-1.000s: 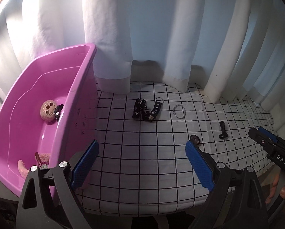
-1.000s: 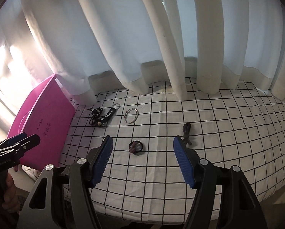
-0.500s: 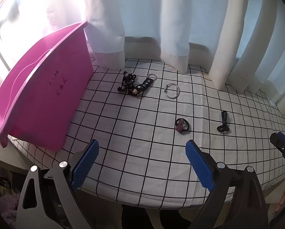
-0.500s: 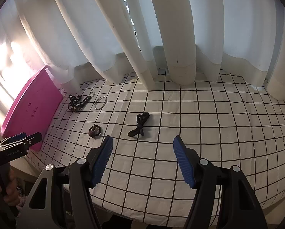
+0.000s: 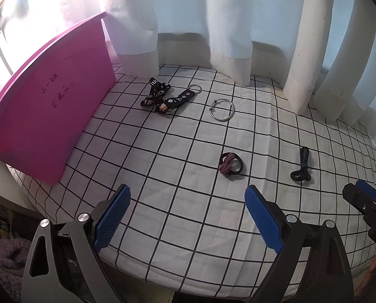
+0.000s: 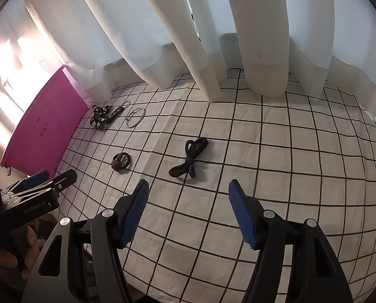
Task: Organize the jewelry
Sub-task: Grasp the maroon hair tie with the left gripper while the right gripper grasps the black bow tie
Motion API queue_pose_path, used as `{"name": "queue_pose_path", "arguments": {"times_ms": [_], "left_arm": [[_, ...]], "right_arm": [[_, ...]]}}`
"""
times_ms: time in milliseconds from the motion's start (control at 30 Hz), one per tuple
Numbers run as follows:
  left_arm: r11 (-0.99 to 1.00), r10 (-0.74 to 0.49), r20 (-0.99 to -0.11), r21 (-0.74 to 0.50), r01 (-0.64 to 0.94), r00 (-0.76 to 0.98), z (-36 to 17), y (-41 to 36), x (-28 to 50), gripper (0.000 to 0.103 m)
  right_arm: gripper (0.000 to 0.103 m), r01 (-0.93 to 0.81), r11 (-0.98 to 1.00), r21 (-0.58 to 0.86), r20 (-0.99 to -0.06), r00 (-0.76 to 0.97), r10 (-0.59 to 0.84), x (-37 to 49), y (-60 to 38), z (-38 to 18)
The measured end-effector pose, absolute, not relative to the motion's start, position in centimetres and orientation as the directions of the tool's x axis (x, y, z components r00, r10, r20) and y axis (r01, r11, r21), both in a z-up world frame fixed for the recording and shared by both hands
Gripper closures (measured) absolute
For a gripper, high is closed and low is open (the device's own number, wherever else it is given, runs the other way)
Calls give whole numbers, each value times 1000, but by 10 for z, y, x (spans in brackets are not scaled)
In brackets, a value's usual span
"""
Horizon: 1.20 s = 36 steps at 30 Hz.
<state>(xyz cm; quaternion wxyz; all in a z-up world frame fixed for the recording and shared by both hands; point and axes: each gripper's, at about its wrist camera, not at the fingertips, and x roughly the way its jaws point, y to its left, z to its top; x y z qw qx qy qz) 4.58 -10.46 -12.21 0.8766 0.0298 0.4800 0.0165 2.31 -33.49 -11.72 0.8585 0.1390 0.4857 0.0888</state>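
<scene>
Showing bin lettering (image 5: 54,93) legibly: left wrist.

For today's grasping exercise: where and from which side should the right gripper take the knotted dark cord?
Probably at the knot of the dark cord, from above with the open right gripper. The cord lies flat on the grid cloth; the knot is its thickest, raised part.

Your fingers (image 5: 113,217) blue-padded, magenta bin (image 5: 51,116) at nine o'clock, white black-gridded cloth (image 5: 188,202), silver bangle (image 5: 222,110), white curtains (image 6: 213,25).
</scene>
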Motion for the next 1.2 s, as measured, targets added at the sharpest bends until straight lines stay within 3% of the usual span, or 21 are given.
{"name": "queue_pose_path", "arguments": {"times_ms": [600,1200], "left_arm": [[996,-45,-848,0,85,528,-175,-123,100,13],[995,-50,-865,1,102,499,-203,-130,112,13]], "right_arm": [[40,10,982,190,-835,527,157,76,-310,-161],[41,-3,995,97,-864,497,86,88,-299,-182]]}}
